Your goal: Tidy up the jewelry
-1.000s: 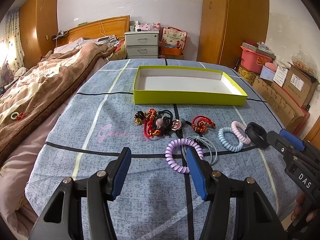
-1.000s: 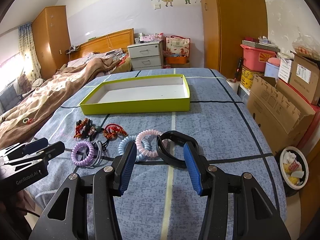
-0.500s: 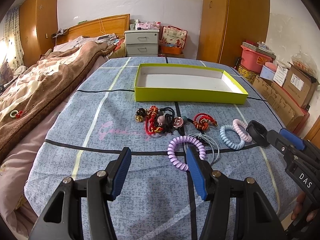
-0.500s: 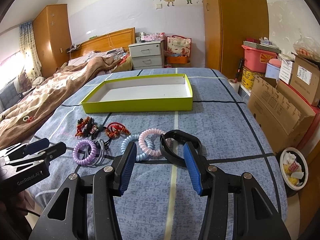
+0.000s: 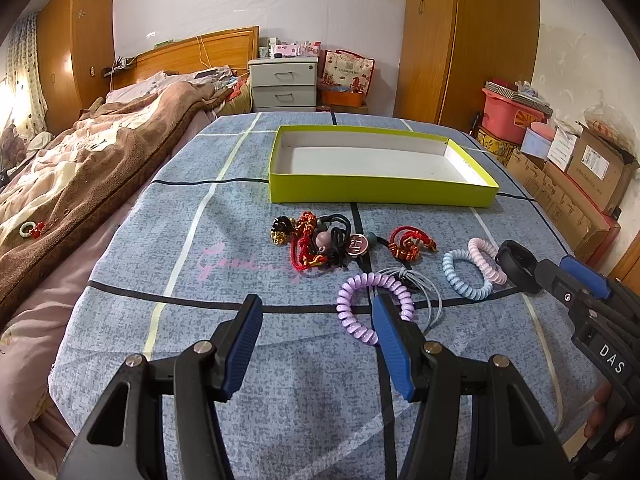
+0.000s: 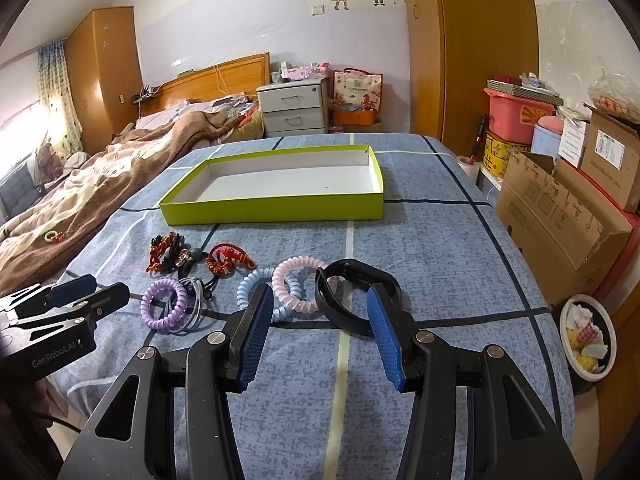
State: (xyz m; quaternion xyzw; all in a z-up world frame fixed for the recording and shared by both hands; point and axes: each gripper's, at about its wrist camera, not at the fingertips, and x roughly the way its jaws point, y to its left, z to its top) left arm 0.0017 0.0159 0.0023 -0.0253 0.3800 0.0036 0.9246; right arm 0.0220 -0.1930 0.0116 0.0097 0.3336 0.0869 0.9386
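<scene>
A row of jewelry lies on the blue bedspread in front of an empty lime-green box (image 5: 380, 194) (image 6: 272, 206). There is a purple coil bracelet (image 5: 374, 304) (image 6: 165, 306), a blue coil (image 5: 466, 276) (image 6: 248, 292), a pink coil (image 5: 486, 260) (image 6: 294, 284), a black wristband (image 5: 516, 264) (image 6: 356, 298), a red knotted cord (image 5: 408, 242) and a dark tangle of ties (image 5: 316, 244). My left gripper (image 5: 316, 324) is open and empty just before the purple coil. My right gripper (image 6: 318, 308) is open and empty just before the wristband.
A bed with a brown blanket (image 5: 80, 176) lies along the left. Cardboard boxes (image 6: 560, 208) and a pink bin (image 6: 516, 114) stand at the right, with a waste bowl (image 6: 586, 338) on the floor. A grey drawer unit (image 5: 284, 84) stands behind.
Both grippers have drawn back and risen slightly, so the jewelry and box sit a little farther off. Both stay open and empty.
</scene>
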